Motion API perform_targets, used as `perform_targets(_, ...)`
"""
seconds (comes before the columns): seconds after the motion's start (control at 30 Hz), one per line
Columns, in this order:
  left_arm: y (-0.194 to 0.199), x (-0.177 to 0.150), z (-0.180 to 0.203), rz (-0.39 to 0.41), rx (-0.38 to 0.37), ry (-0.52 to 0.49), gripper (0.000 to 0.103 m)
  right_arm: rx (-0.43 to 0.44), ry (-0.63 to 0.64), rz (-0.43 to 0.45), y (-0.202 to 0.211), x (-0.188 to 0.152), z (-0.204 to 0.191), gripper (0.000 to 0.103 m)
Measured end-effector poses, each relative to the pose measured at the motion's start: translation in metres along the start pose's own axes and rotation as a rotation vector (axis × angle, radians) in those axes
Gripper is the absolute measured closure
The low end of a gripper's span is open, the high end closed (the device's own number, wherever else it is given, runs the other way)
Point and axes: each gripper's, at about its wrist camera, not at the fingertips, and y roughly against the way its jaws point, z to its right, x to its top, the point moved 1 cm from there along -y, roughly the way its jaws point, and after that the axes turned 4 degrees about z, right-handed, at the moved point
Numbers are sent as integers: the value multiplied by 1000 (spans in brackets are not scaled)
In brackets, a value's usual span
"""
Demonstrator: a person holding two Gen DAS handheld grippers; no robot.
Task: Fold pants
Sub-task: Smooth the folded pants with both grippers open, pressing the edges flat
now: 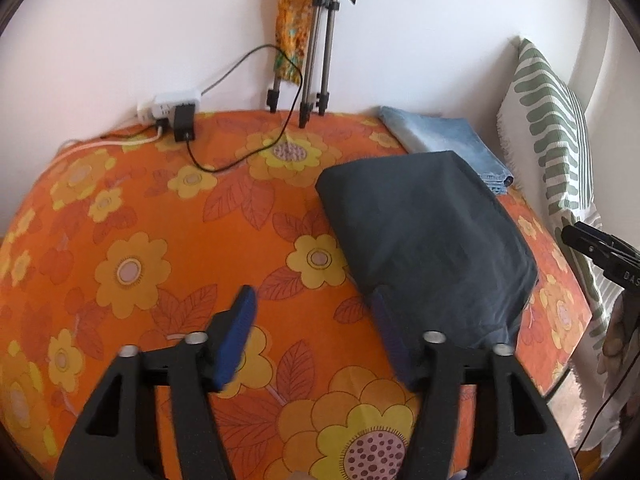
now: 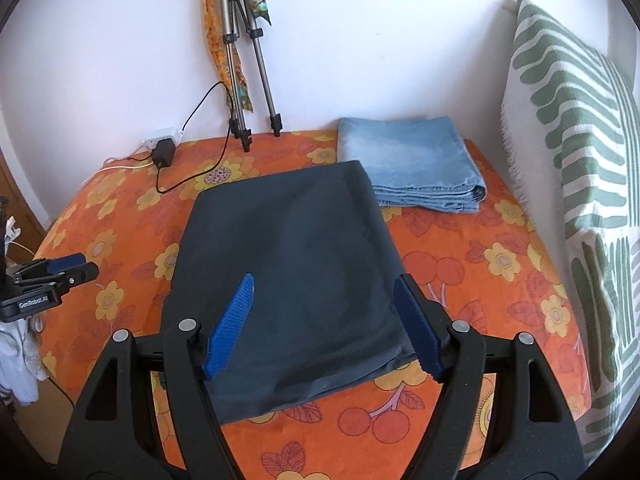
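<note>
**Insp. A:** Bedroom corner, white walls. Bed w/ orange floral sheet (image 2: 500, 248), cotton-looking print, lies smooth. Tripod legs (image 2: 256, 80) against far wall, charger + cable (image 2: 164, 152) on the sheet near the wall. Green-striped cushion (image 2: 572, 128) stands along the right side.

**Insp. B:** Task item?

**A:** Dark pants (image 2: 288, 264), charcoal, thin matte weave. They lie mid-bed as a flat rectangle, several layers thick at the near edge. Edges fairly square, only a few soft ripples on top.

**B:** Status of fold?

**A:** Judged done or nearly so. No loose leg or waistband shows. Possibly a last smoothing or squaring-up left; can't confirm more from these views.

**B:** Other garments?

**A:** Folded jeans (image 2: 412, 164), light blue denim, heavier cloth w/ stitched hems visible in the stack. Sits behind the dark pants toward the wall, far corner of the pants overlapping or touching it; can't tell which.

**B:** Tools?

**A:** Right gripper (image 2: 324, 320) jaws apart, above near part of the pants, ribbed blue pads either side, nothing clamped. Left gripper (image 1: 312, 336) also spread, holding nothing; in its own view one pad is over bare sheet, the other over the pants' near corner. Contact there: can't tell.

**B:** Handling note?

**A:** Thin cloth, prob. slips easily; stack may shift if nudged.
</note>
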Motion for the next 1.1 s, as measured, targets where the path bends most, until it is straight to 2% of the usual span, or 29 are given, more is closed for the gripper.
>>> perform_targets(0.13,4,1,1,29,11,3,37,25,-7,-13,-8,1,6,19)
perform_targets(0.4,-7,2,-1,10,11,12,37,120,-21,-11,-30,12,20,18)
perform_targets(0.6,-21,3,0,-12,-2,28,37,130,31,-36,-54,28,31,17)
perform_targets(0.8,-41,8,-3,-68,-94,119,38,146,65,-119,-81,40,42,17)
perform_targets(0.93,-55,14,-2,-96,-144,152,39,187,55,-200,-102,47,54,17)
perform_targets(1.1,-75,17,-1,-148,-211,203,39,196,34,-274,-132,51,69,17)
